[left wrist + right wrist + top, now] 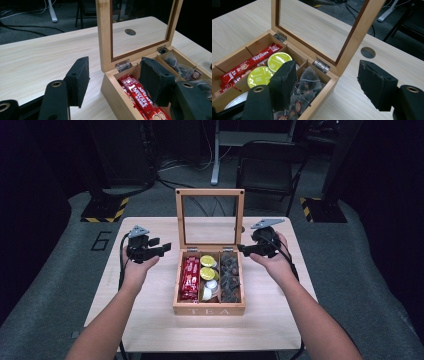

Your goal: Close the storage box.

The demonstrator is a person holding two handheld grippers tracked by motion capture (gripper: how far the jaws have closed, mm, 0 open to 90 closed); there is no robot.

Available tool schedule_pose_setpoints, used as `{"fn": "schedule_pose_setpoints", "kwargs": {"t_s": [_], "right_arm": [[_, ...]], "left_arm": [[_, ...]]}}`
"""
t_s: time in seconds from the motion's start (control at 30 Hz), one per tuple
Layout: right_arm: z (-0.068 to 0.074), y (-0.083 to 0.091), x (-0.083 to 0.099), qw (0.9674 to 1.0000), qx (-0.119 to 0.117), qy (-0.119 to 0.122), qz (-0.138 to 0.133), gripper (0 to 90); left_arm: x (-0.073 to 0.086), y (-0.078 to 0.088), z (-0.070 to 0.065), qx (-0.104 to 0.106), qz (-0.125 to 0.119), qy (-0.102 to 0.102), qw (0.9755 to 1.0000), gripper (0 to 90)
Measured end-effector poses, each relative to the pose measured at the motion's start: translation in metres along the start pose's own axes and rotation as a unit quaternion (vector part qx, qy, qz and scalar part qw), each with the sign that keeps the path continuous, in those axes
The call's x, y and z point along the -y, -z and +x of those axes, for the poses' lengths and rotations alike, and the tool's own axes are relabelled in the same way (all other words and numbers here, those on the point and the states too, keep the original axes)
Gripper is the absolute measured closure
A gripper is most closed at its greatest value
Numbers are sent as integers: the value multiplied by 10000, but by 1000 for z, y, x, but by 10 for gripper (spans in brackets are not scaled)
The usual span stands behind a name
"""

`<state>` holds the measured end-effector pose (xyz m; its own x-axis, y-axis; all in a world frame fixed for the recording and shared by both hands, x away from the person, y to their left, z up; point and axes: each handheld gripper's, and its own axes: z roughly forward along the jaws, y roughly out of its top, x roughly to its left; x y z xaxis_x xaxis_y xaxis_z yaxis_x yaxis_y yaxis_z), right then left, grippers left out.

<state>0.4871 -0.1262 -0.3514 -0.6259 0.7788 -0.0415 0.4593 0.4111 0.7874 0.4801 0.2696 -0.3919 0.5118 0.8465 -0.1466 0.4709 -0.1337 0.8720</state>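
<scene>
A wooden tea box (209,310) stands open mid-table, its glass lid (210,192) upright. Red Nescafe sticks (190,277) fill its left compartment, green and white capsules (207,261) the middle, dark tea bags (230,275) the right. My left gripper (164,248) is open at the box's left rear corner. In the left gripper view the left gripper (116,80) straddles the side wall (117,92), one jaw over the sticks (138,96). My right gripper (242,249) is open at the right rear corner. In the right gripper view the right gripper (329,83) straddles that wall, one jaw over the tea bags (308,82).
The light wooden table (150,320) has a round cable hole (367,52) behind the box on the right. A black chair (267,167) stands beyond the far edge. Yellow-black striped bases (105,210) sit on the floor at both far corners.
</scene>
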Motion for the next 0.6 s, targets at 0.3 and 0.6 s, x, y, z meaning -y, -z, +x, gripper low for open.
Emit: {"fn": "schedule_pose_setpoints", "kwargs": {"t_s": [0.3,0.6], "right_arm": [[1,-8,-8,10000,4,-31,-29,309],[-4,-18,-13,9997,122,-209,47,309]], "left_arm": [[0,0,-1,1,-22,-1,10000,412],[0,1,-2,13,-9,-22,10000,412]]}}
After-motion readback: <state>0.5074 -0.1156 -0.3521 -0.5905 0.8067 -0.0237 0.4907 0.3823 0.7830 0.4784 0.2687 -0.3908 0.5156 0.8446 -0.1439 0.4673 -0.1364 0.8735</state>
